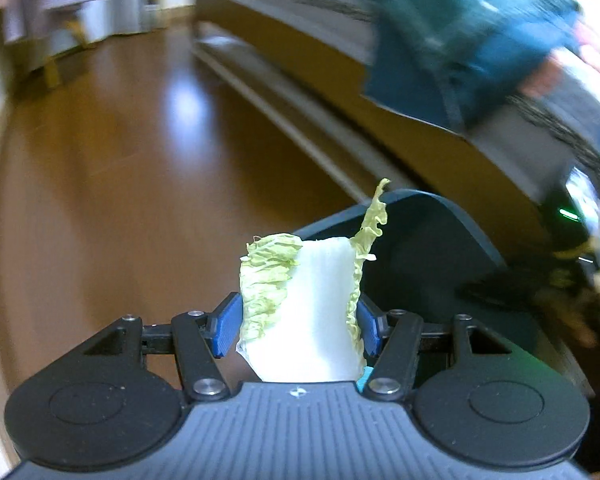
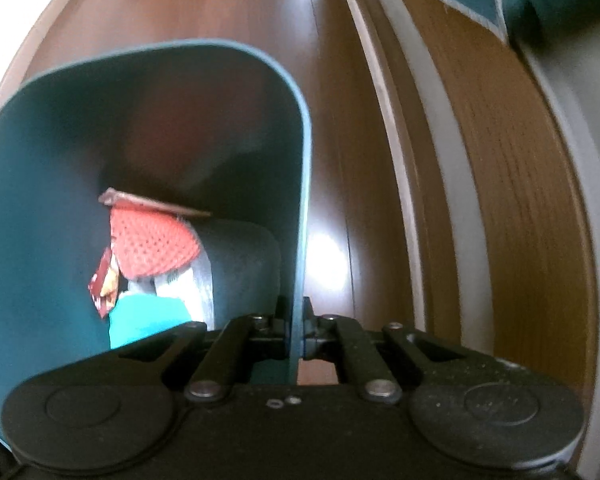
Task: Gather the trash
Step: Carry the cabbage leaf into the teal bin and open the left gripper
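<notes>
My left gripper (image 1: 298, 326) is shut on a piece of napa cabbage (image 1: 308, 312), white stalk with pale green frilly edges, held upright above the floor. Just behind it is the dark teal trash bin (image 1: 432, 248), its open mouth to the right of the cabbage. In the right wrist view my right gripper (image 2: 296, 336) is shut on the right wall of the teal bin (image 2: 40, 200) and holds it. Inside the bin lie a red mesh net (image 2: 152, 244), a red snack wrapper (image 2: 104, 284) and a teal scrap (image 2: 148, 320).
Brown wooden floor (image 1: 120, 152) spreads to the left. A low wooden bed frame (image 1: 380, 92) with a teal cloth (image 1: 472, 36) draped over it runs along the right. The same frame (image 2: 512, 200) stands close to the right of the bin.
</notes>
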Tool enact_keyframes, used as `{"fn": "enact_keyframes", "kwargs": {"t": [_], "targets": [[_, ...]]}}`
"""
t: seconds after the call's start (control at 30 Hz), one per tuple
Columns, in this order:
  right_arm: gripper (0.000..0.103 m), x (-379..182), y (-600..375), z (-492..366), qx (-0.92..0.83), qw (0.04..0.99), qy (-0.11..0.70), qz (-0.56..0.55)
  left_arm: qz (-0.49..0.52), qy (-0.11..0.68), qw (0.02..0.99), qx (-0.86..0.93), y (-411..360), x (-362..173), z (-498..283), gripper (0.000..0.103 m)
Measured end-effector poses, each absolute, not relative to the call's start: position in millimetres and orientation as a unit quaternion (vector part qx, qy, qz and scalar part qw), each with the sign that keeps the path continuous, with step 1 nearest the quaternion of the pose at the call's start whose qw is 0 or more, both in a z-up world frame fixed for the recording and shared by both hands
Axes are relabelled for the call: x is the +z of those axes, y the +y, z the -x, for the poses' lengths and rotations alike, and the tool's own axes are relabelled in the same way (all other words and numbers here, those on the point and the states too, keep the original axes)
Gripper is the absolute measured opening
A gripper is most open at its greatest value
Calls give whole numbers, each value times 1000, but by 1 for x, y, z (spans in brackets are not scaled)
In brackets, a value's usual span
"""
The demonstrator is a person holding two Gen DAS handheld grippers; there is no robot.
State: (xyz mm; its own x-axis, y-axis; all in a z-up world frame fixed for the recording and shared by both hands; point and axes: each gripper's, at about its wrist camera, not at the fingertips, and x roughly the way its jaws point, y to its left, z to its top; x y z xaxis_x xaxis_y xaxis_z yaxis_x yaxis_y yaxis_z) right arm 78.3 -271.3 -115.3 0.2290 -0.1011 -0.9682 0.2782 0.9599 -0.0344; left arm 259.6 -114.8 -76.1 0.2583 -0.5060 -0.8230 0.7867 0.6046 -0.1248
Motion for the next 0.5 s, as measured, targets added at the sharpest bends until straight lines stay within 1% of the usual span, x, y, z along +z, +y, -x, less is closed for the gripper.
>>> {"fn": "enact_keyframes", "kwargs": {"t": [0.07, 0.2, 0.37, 0.5], "targets": [[2, -113, -272, -83, -115, 785, 605, -71, -189, 448, 761, -429, -146, -81, -249, 59], [2, -110, -272, -90, -110, 789, 601, -63, -245, 478, 729, -425, -200, -111, -247, 59], [2, -105, -270, -91, -102, 797, 593, -47, -276, 503, 726, -380, -229, -147, -254, 59], [2, -106, -268, -90, -99, 799, 592, -35, -290, 542, 697, -369, -242, -174, -266, 59]]}}
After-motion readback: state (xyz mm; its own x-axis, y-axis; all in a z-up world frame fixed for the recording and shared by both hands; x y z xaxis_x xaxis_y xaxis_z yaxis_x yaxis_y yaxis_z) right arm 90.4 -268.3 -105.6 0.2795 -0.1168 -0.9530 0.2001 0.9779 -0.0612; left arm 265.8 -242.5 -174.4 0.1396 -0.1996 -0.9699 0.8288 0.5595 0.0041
